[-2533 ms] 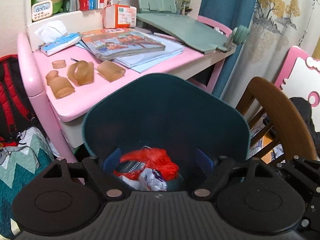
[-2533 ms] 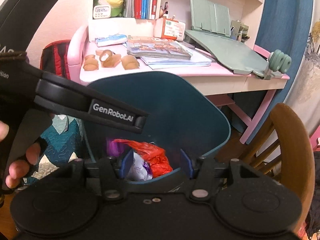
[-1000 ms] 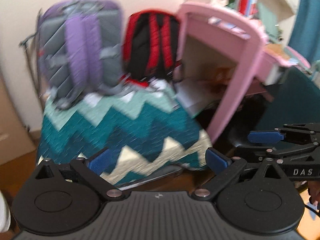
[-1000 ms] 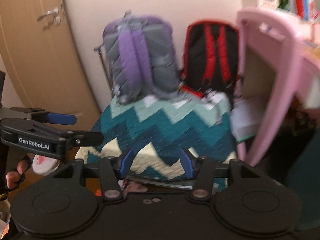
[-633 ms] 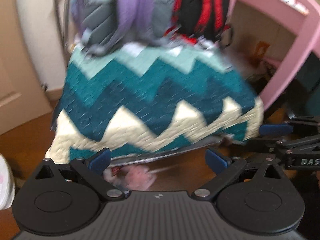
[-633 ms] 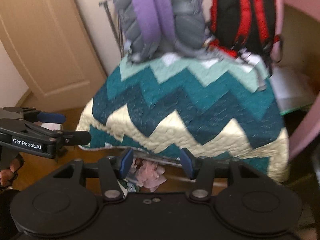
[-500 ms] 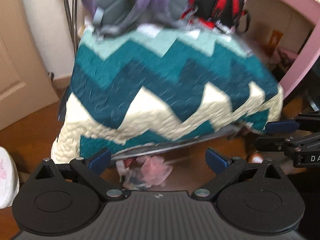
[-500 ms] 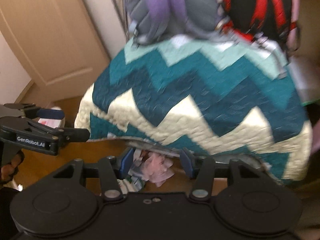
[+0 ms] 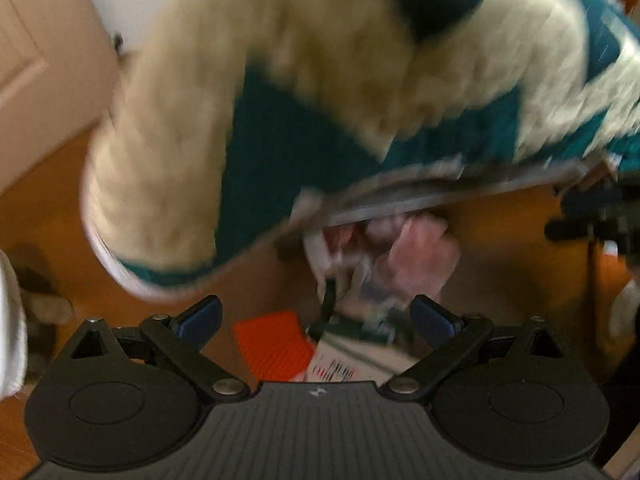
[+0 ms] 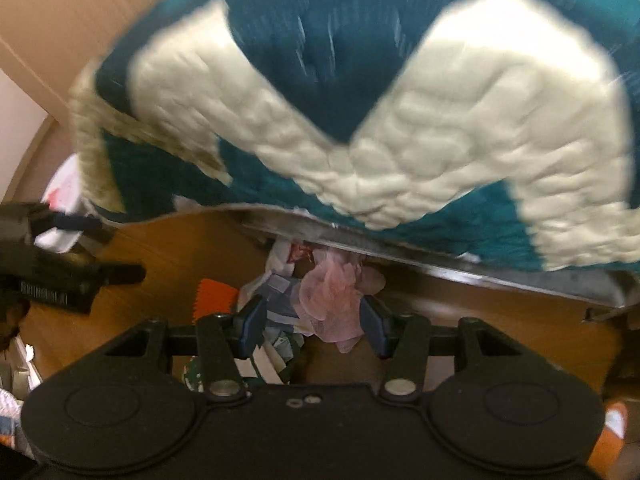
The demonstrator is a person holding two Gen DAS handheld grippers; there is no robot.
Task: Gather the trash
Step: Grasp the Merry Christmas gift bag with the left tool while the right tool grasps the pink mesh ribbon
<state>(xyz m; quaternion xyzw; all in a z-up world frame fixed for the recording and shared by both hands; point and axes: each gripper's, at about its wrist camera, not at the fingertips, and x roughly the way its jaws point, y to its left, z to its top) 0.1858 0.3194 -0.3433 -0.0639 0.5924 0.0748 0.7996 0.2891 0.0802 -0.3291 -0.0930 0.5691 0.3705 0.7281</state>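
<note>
A heap of trash lies on the wooden floor under the edge of a teal and cream quilt. It holds a crumpled pink tissue (image 10: 334,292), white and blue paper scraps (image 10: 280,284) and an orange piece (image 10: 214,300). My right gripper (image 10: 314,320) is open and empty, its blue fingertips on either side of the pink tissue. My left gripper (image 9: 316,318) is open and empty just above the same heap, where the pink tissue (image 9: 416,256) and the orange piece (image 9: 272,344) show, blurred. Each gripper shows at the side of the other's view.
The quilt (image 10: 400,120) overhangs the heap on a grey frame (image 10: 480,276). A beige door (image 10: 72,12) stands at the left. White items (image 10: 60,196) lie on the floor (image 10: 168,248) at the left.
Both grippers have dropped low and moved in close to the heap under the quilt. The backpacks and the desk have left the view. Both grippers stay open.
</note>
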